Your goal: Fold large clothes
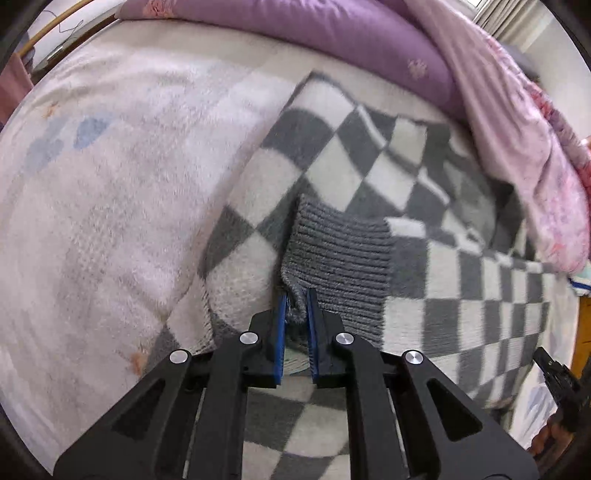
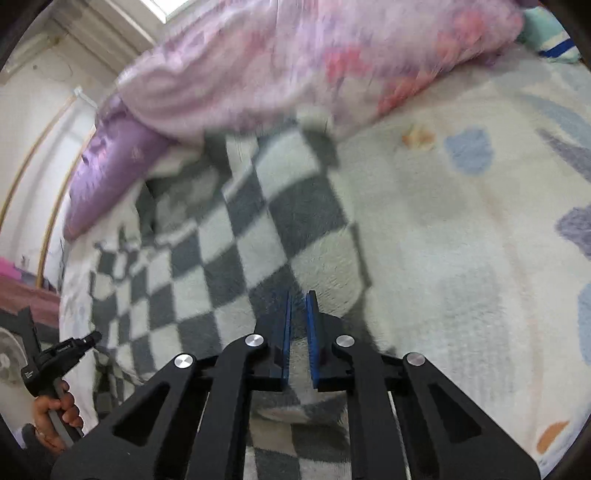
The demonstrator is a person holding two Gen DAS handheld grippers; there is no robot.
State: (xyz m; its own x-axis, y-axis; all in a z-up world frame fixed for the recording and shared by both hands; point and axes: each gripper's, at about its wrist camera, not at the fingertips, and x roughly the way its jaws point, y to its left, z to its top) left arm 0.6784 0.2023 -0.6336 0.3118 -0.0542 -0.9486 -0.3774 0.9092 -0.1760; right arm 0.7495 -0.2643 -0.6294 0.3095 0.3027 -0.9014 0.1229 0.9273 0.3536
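Observation:
A grey-and-white checkered knit garment lies spread on the bed. Its grey ribbed cuff lies folded over the checkered body. My left gripper is shut on the near corner of that cuff. In the right wrist view the same checkered garment runs from the middle to the lower left. My right gripper has its blue pads close together over the garment's right edge, with checkered fabric between them lower down. The left gripper and the hand holding it show at the lower left there.
The bed has a white fleece cover with pale blue and orange patches. A purple quilt and a pink floral quilt are heaped along the far side, close to the garment's far edge. A wall and a curved wooden rail stand beyond the bed.

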